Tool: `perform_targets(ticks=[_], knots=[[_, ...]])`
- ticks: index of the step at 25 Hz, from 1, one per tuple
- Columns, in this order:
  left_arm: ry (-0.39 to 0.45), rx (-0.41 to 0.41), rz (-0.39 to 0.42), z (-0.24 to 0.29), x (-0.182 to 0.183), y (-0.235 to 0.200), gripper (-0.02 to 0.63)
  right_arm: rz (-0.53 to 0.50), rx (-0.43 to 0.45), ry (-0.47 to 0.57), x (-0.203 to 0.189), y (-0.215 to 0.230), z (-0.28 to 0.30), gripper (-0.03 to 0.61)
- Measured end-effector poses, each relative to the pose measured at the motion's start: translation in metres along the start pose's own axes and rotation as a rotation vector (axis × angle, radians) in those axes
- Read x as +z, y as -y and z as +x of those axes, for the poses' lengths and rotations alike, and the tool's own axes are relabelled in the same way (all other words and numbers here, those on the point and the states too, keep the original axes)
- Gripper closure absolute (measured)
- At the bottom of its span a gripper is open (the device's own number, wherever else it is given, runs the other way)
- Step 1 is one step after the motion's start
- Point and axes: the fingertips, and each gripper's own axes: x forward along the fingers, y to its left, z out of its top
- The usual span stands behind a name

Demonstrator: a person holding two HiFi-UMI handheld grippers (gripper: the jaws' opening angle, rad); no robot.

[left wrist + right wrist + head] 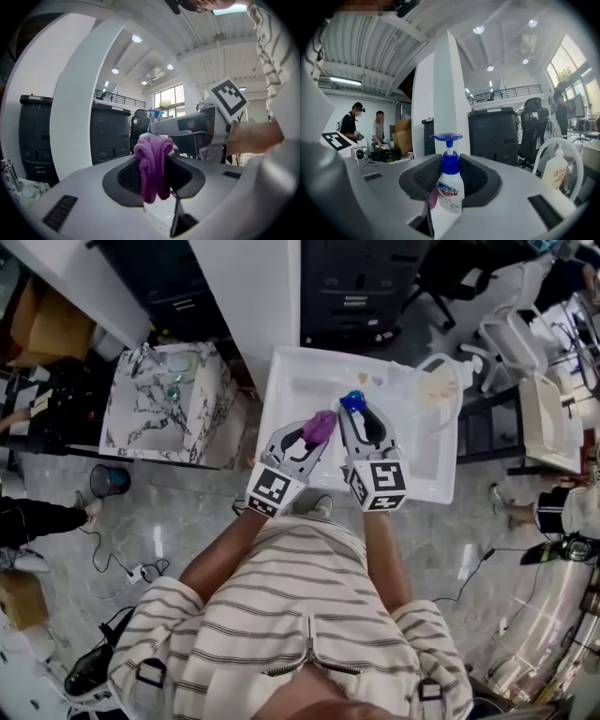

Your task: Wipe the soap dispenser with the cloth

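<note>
Nearest you, your right gripper has its jaws clamped on the soap dispenser, whose blue pump stands upright above them. Just left of those jaws, your left gripper pinches the bunched purple cloth close beside the bottle. A white basin lies below both. Ahead stand a white pillar and black cabinets, with a pale bottle off right.

White rimmed tray, pale bottle at its right end — marble floor
</note>
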Motion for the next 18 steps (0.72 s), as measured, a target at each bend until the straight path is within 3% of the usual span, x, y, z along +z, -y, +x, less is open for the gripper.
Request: perform_targets(ticks=[18], knots=[[0.015,-0.082,0.041,0.01,0.003,0.034,0.491,-0.01,-0.011,0.016,0.004,-0.005,-0.015,0.446]])
